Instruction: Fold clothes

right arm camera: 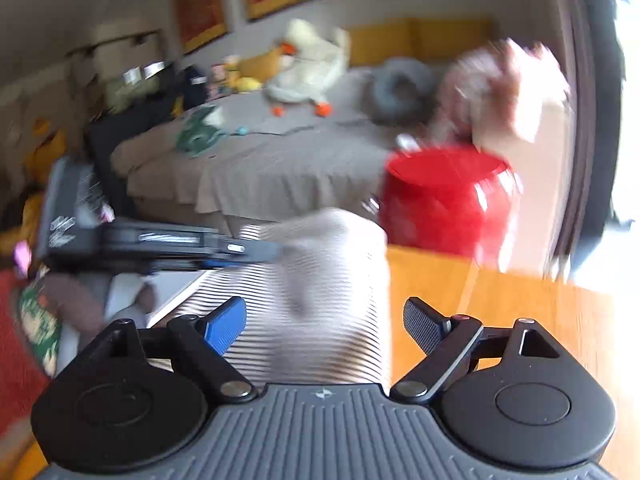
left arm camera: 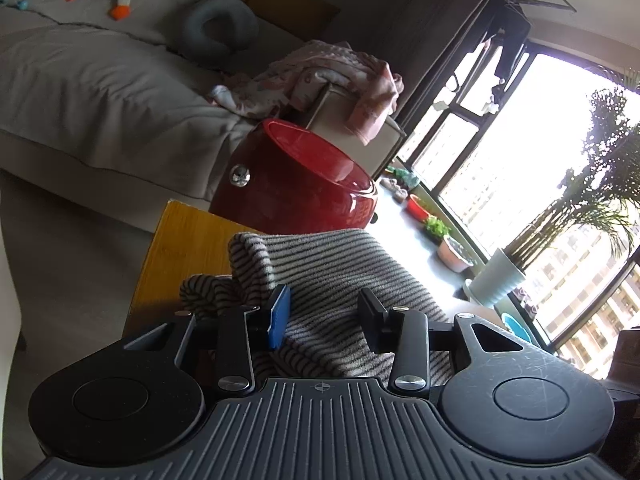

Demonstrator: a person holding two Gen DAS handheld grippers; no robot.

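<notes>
One striped garment point(left arm camera: 320, 276) lies on the wooden table point(left arm camera: 176, 248), just in front of the red bucket point(left arm camera: 296, 184), already doubled into a thick pad with a loose rolled end, perhaps a sleeve, bunched at its left side. It probably sits near the table edge so both tools can reach it from the person's side.

The left gripper point(left arm camera: 324, 320) hangs low over the near part of the garment, its jaws parted by a moderate gap with cloth showing between them but nothing pinched; that pose suits either a fresh grab or a just-finished release, and I cannot tell which. The right gripper point(right arm camera: 324, 326) is spread wider, straddling the garment's right edge where cloth meets bare wood, and holds nothing. The right view is smeared by motion, so fine contact is unclear.

Counted: two grippers, one striped garment, one table, one red bucket. Beyond the bucket, one pink crumpled cloth point(left arm camera: 332, 80) drapes over a box, possibly waiting its turn.
</notes>
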